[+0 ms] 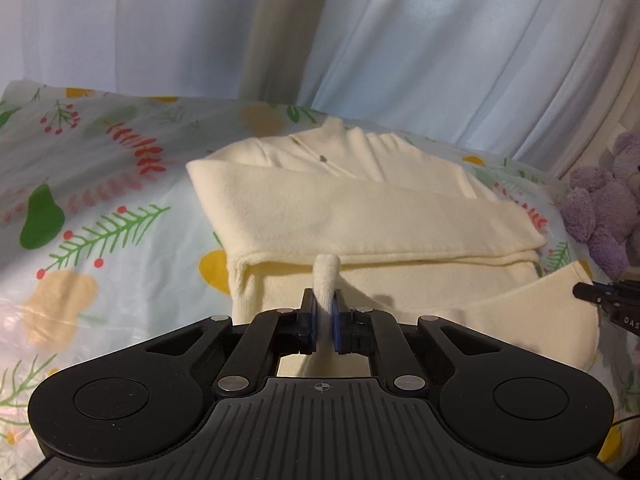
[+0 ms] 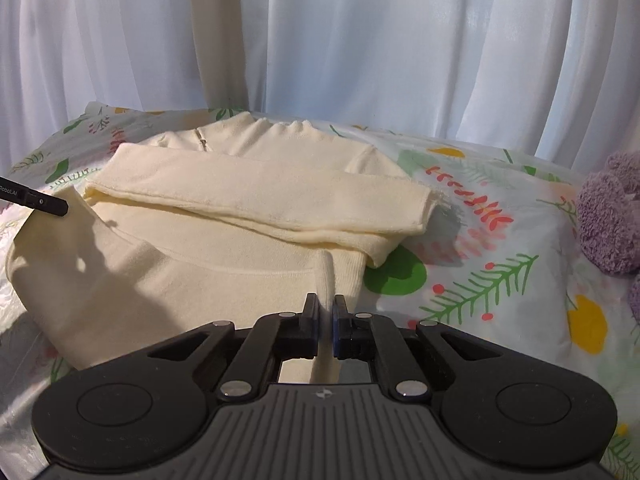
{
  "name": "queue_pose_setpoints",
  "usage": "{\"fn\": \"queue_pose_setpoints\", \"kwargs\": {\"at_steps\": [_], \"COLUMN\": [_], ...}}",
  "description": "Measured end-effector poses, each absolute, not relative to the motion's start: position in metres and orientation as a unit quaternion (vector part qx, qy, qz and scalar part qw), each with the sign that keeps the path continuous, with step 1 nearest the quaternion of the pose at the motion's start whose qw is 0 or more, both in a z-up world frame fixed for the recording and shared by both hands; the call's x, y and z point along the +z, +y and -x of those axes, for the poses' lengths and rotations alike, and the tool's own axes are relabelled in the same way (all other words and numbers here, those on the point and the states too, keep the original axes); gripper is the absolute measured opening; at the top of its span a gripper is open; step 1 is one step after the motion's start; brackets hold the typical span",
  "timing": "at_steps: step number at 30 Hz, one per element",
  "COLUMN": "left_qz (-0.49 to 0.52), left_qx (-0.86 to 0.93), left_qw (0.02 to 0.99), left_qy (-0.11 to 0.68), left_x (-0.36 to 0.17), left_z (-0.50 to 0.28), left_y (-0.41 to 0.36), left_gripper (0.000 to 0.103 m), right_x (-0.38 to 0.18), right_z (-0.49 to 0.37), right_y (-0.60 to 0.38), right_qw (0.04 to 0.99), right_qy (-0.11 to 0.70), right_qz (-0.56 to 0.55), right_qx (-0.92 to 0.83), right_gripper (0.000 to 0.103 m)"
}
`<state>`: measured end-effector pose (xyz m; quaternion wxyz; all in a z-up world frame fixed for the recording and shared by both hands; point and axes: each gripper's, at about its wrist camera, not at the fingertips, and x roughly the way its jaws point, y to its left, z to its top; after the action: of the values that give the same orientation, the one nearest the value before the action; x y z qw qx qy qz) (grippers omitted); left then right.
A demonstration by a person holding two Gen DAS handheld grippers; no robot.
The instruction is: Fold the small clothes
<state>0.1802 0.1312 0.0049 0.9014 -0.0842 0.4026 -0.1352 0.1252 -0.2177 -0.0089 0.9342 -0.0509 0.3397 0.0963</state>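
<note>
Cream fleece sweater (image 1: 360,216) spread on a floral bedsheet (image 1: 100,184), both sleeves folded across the chest, collar with a short zip toward the white curtains (image 1: 440,40). Left gripper (image 1: 325,312) clenched on a pinched-up ridge of the hem near the sweater's left edge, cloth squeezed between the blue pads; right gripper (image 2: 326,308) likewise clamped on a raised fold of the hem near the right edge, each gripper's black tip visible at the side of the other's view. Purple plush toy (image 2: 612,220) on the sheet, well apart from the sweater on its right.
</note>
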Motion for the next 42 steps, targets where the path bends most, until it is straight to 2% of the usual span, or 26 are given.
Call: {"fn": "queue_pose_setpoints", "kwargs": {"at_steps": [4, 7, 10, 14, 15, 16, 17, 18, 20, 21, 22, 25, 29, 32, 37, 42], "left_qz": [0.111, 0.115, 0.11, 0.094, 0.092, 0.088, 0.083, 0.074, 0.051, 0.043, 0.04, 0.031, 0.031, 0.011, 0.007, -0.038], "left_qx": [-0.13, -0.109, -0.09, -0.073, -0.073, -0.073, -0.075, -0.083, -0.086, -0.09, -0.098, -0.099, -0.096, -0.037, 0.024, 0.065], "left_qw": [0.929, 0.938, 0.929, 0.903, 0.898, 0.897, 0.898, 0.9, 0.904, 0.903, 0.902, 0.91, 0.941, 0.96, 0.95, 0.937], "left_qy": [0.329, 0.308, 0.342, 0.414, 0.424, 0.428, 0.426, 0.421, 0.416, 0.417, 0.419, 0.401, 0.323, 0.277, 0.31, 0.341], "left_x": [0.053, 0.064, 0.039, -0.019, -0.027, -0.035, -0.038, -0.041, -0.043, -0.043, -0.041, -0.019, 0.033, 0.043, -0.007, -0.057], "left_z": [-0.191, -0.215, -0.256, -0.29, -0.293, -0.292, -0.29, -0.286, -0.282, -0.282, -0.282, -0.279, -0.294, -0.334, -0.398, -0.411], "left_y": [0.142, 0.145, 0.141, 0.13, 0.128, 0.126, 0.124, 0.123, 0.119, 0.118, 0.118, 0.116, 0.114, 0.105, 0.083, 0.072], "left_gripper": [0.009, 0.009, 0.01, 0.012, 0.017, 0.029, 0.035, 0.037, 0.032, 0.008, 0.008, 0.008, 0.008, 0.008, 0.008, 0.01], "right_x": [0.029, 0.035, 0.017, -0.028, -0.035, -0.042, -0.045, -0.045, -0.048, -0.047, -0.045, -0.029, 0.012, 0.025, -0.014, -0.052], "right_z": [-0.138, -0.168, -0.21, -0.256, -0.261, -0.263, -0.263, -0.261, -0.258, -0.259, -0.259, -0.254, -0.269, -0.314, -0.383, -0.408], "right_y": [-0.221, -0.227, -0.233, -0.238, -0.238, -0.238, -0.238, -0.237, -0.232, -0.23, -0.228, -0.218, -0.21, -0.205, -0.198, -0.195], "right_qw": [0.959, 0.967, 0.96, 0.934, 0.928, 0.922, 0.923, 0.925, 0.925, 0.925, 0.924, 0.929, 0.954, 0.965, 0.957, 0.942], "right_qy": [0.267, 0.246, 0.275, 0.353, 0.37, 0.385, 0.384, 0.376, 0.377, 0.376, 0.376, 0.357, 0.279, 0.237, 0.26, 0.296], "right_qz": [0.028, 0.016, -0.001, -0.021, -0.019, -0.013, -0.009, -0.002, 0.022, 0.028, 0.032, 0.066, 0.102, 0.115, 0.107, 0.12], "right_qx": [0.086, 0.064, 0.055, 0.047, 0.041, 0.035, 0.038, 0.043, 0.049, 0.049, 0.054, 0.07, 0.04, -0.017, -0.076, -0.102], "right_gripper": [0.006, 0.006, 0.006, 0.006, 0.008, 0.011, 0.013, 0.013, 0.013, 0.01, 0.006, 0.005, 0.005, 0.005, 0.005, 0.003]}}
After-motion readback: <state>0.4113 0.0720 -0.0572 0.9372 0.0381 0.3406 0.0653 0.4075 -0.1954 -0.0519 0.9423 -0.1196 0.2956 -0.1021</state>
